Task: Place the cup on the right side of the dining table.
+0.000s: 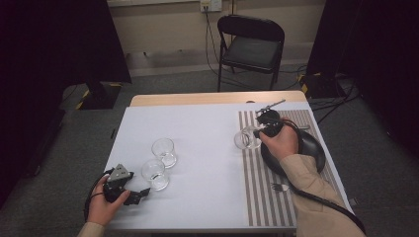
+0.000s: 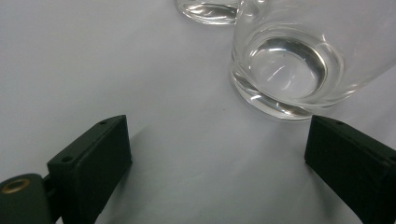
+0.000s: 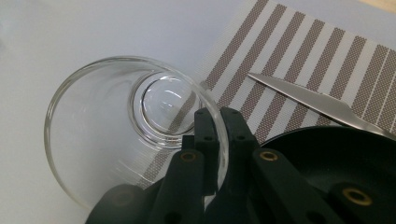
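Note:
My right gripper is shut on the rim of a clear glass, one jaw inside and one outside. The glass is tilted over the left edge of a striped placemat. Two more clear glasses stand on the white table cover, one farther from me and one nearer. My left gripper is open low over the cover. The nearer glass is just ahead of its jaws and to the right, apart from them.
A black plate lies on the placemat under my right hand, with a knife beside it and a fork near the front. A folding chair stands beyond the table's far edge.

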Available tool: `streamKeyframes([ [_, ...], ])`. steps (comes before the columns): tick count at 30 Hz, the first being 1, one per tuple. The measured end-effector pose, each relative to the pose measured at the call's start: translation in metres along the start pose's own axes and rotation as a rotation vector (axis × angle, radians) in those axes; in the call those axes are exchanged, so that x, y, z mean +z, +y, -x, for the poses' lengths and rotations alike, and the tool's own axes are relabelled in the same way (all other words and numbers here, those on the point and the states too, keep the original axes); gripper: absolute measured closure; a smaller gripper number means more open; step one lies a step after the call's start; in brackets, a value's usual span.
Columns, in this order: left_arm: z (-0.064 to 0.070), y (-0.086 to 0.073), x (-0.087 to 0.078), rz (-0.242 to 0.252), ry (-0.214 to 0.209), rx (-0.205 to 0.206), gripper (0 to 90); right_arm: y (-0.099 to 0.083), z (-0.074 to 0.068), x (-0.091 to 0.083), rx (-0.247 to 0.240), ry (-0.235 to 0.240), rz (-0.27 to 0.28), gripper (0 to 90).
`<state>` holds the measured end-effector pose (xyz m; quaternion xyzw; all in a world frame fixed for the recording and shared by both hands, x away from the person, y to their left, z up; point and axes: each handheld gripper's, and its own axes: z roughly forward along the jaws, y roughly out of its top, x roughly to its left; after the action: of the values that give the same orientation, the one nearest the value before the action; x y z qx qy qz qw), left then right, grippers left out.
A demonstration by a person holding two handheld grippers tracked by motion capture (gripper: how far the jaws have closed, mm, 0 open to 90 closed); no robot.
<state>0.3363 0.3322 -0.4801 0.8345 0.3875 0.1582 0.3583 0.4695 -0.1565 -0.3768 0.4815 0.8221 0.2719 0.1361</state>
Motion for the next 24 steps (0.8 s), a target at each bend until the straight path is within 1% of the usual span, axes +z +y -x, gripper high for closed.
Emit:
streamKeyframes([
  [2,0.000,0.000,0.000,0.001,-0.001,-0.002,6.4,-0.001,0.002,0.001,-0.005,-0.008,0.005,85.9],
  [5,0.000,0.000,0.000,0.000,0.000,0.000,6.4,-0.002,0.005,0.003,0.011,-0.012,0.000,85.9],
  [8,0.000,0.000,0.000,0.000,-0.001,0.000,6.4,-0.003,0.007,0.004,0.008,-0.022,0.004,85.9],
  [10,0.000,0.000,0.000,0.000,0.000,0.000,6.4,-0.004,0.009,0.005,0.015,-0.017,-0.004,85.9],
  [12,0.000,0.000,0.000,-0.001,0.000,0.002,6.4,-0.004,0.010,0.006,0.012,-0.025,-0.008,85.8],
  [13,0.000,0.000,0.000,-0.003,0.001,0.004,6.4,-0.005,0.010,0.007,0.001,-0.034,-0.004,85.8],
  [14,0.000,0.000,0.000,-0.002,0.000,0.002,6.4,-0.005,0.010,0.007,0.012,-0.031,-0.009,85.9],
  [17,0.000,0.000,0.000,-0.007,0.003,0.004,6.4,-0.006,0.012,0.009,0.012,-0.033,-0.011,85.8],
  [24,0.000,0.000,0.000,-0.001,-0.001,0.001,6.4,-0.006,0.013,0.011,0.008,-0.050,-0.016,85.8],
])
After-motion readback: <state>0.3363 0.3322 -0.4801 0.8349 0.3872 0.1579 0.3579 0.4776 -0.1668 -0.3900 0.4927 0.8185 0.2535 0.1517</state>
